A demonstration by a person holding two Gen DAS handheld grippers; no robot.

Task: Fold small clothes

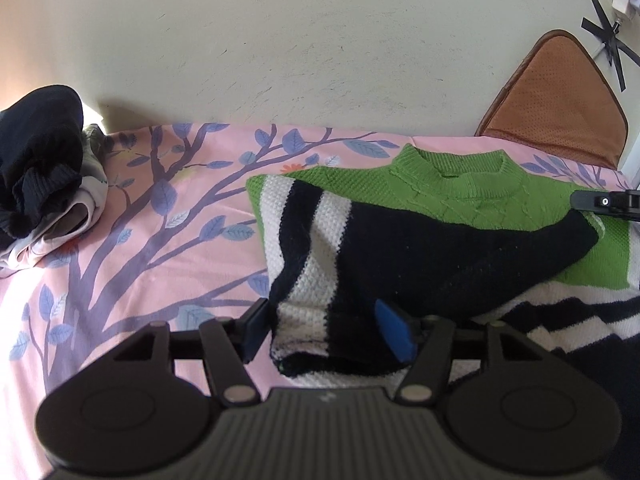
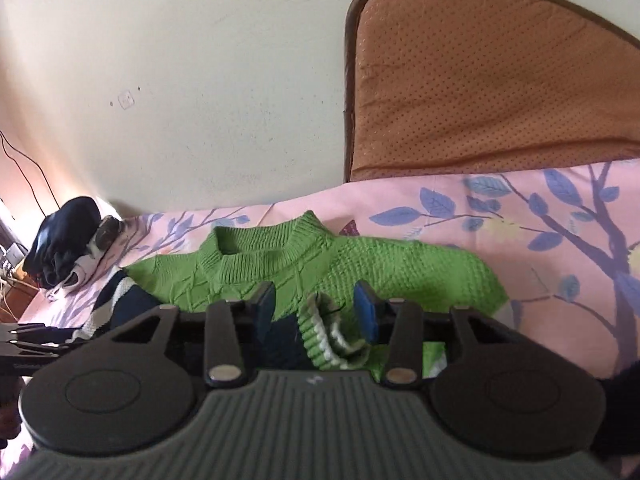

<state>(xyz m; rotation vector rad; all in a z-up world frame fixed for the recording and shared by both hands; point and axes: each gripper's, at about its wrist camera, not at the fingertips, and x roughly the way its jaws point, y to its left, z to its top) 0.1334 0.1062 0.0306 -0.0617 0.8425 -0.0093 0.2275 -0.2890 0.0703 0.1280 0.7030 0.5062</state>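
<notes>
A small knit sweater (image 1: 460, 196), green at the neck with white and black stripes, lies on the pink bed sheet. Its left sleeve (image 1: 440, 256) is folded across the body toward the right. My left gripper (image 1: 320, 326) is open, with the folded edge of the sweater between its fingers. My right gripper (image 2: 316, 314) is open around the sleeve's green and white cuff (image 2: 328, 336), over the green chest (image 2: 320, 268). The right gripper's tip also shows at the right edge of the left wrist view (image 1: 604, 202).
A pile of dark and pale clothes (image 1: 40, 168) lies at the left against the wall, also in the right wrist view (image 2: 68, 248). A brown cushion (image 1: 560, 108) leans on the wall at the right. The pink leaf-print sheet (image 1: 140, 220) stretches left of the sweater.
</notes>
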